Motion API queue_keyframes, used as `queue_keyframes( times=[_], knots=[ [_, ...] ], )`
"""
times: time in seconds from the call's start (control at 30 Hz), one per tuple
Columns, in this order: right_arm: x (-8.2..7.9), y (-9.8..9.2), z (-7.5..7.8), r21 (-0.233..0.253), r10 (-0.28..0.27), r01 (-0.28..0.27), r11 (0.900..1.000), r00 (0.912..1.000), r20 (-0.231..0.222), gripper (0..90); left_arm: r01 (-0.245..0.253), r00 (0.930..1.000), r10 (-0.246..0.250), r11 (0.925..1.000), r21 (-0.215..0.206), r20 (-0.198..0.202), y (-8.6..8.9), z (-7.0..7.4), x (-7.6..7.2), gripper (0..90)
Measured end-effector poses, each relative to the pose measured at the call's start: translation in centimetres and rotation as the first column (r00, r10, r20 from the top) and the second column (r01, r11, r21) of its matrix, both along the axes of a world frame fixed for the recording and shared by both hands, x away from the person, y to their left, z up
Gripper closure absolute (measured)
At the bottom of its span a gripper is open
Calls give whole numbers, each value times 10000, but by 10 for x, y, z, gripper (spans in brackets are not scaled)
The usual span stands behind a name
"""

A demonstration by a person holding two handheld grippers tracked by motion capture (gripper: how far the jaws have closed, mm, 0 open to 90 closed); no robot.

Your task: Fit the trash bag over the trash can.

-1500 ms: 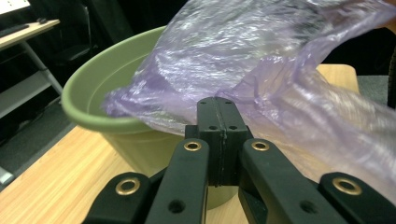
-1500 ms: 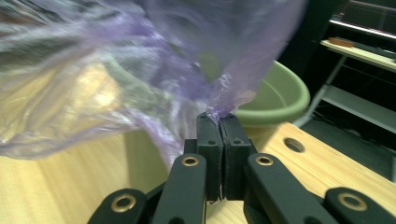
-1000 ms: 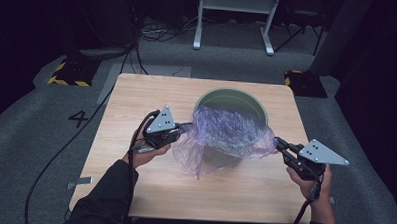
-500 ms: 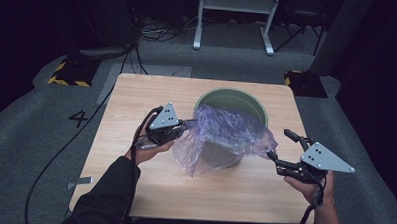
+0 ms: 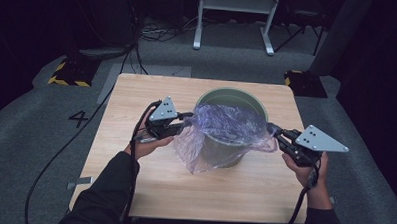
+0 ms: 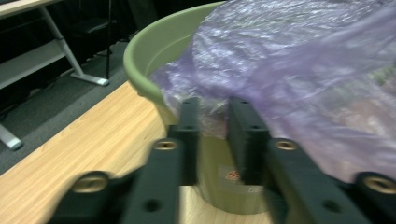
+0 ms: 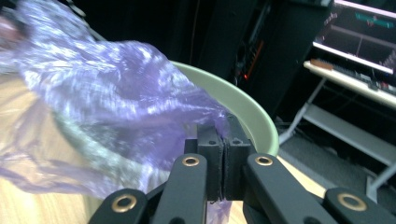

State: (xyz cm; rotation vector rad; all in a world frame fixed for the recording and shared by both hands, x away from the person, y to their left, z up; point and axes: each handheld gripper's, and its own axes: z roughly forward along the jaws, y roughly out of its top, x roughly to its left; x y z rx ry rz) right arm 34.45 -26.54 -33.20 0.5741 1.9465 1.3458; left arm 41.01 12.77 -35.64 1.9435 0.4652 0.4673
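A green bucket [image 5: 232, 99] stands upright near the middle of the wooden table [image 5: 137, 90]. A thin purple plastic bag [image 5: 221, 130] lies over its mouth and hangs down its front wall. My left gripper [image 5: 187, 119] is at the bag's left edge; in the left gripper view its jaws [image 6: 212, 116] pinch the film of the bag [image 6: 303, 84] just under the bucket rim [image 6: 149, 51]. My right gripper [image 5: 273, 129] is shut on the bag's right corner; the right gripper view shows it [image 7: 223, 130] pressed flat on the bag [image 7: 116, 93] beside the rim [image 7: 243, 107].
Grey carpet surrounds the table, with a painted 4 [image 5: 79, 119] and a cable on the left. A white stand frame [image 5: 234, 23] is behind the table, a yellow-striped block [image 5: 68, 72] at back left and a black box [image 5: 305, 80] at back right.
The right gripper, open and just off the bag half a second ago, has shut on the bag's right corner and drawn it outward. The left gripper has barely moved.
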Motion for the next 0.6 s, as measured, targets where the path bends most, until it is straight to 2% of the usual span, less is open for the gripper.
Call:
queue_keyframes(
  times=[0.07, 0.13, 0.23, 0.33, 0.43, 0.5, 0.6],
  knots=[
    [4, 0, -3, 30, -95, 95, 10000, 9998, -182, 900, -384, 9990, 383, 9992, -55, -251, 4, -1, 3, 554],
    [7, -1, -4, 79, -179, 182, 9998, 9994, -294, 900, -553, 9966, 543, 9984, -151, -616, 10, -3, 4, 339],
    [7, -3, -4, 180, -328, 335, 9993, 9988, -369, 900, -532, 9966, 506, 9978, -386, -654, 23, -5, 1, 222],
    [6, -6, -3, 249, -448, 457, 9986, 9983, -377, 900, -457, 9974, 421, 9972, -593, -592, 36, -5, -6, 195],
    [4, -7, -2, 231, -534, 542, 9983, 9979, -355, 900, -370, 9988, 346, 9969, -692, -349, 47, -3, -16, 183],
    [4, -7, -1, 245, -562, 571, 9981, 9978, -352, 900, -398, 9987, 370, 9958, -821, -355, 53, 0, -22, 183],
    [4, -7, 0, 235, -591, 600, 9979, 9976, -374, 900, -167, 9997, 149, 9960, -882, -206, 56, 5, -32, 174]
  ],
)
